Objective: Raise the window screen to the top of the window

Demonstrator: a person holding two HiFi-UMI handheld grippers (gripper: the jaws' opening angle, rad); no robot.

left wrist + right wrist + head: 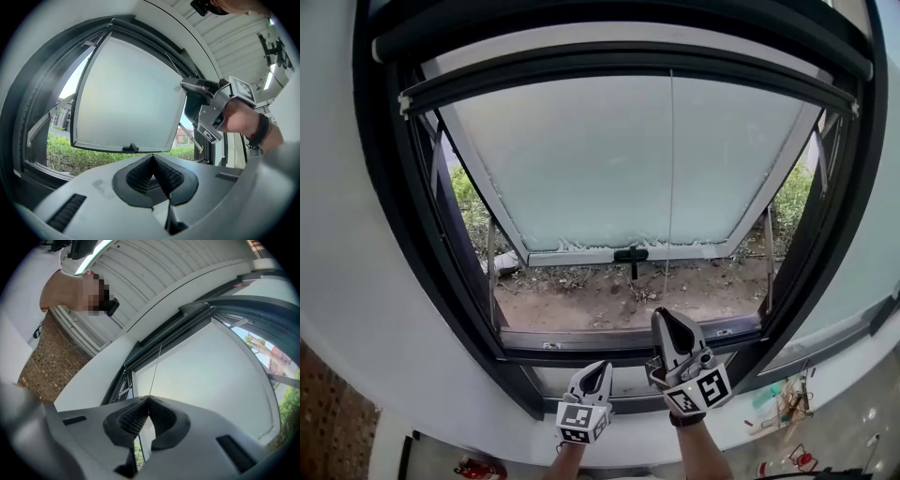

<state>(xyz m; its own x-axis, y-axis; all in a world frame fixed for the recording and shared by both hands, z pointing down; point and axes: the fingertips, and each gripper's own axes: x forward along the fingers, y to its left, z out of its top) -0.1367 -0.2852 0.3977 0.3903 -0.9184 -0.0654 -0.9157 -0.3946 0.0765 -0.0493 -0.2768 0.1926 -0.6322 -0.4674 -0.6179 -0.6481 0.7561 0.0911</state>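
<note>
Right gripper (149, 401) jaws pinching thin cord (157, 366), which runs up from tips toward screen bar (628, 58). Left gripper (152, 161) jaws pressed together, empty. Advice: firm pinch, steady motion along cord line.

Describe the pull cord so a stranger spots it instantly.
Find the open window with its frosted pane tilted outward. From the dark bar across its top, one thin pale cord drops before the pane into the shut right tongs; it is the only hanging line there.
</note>
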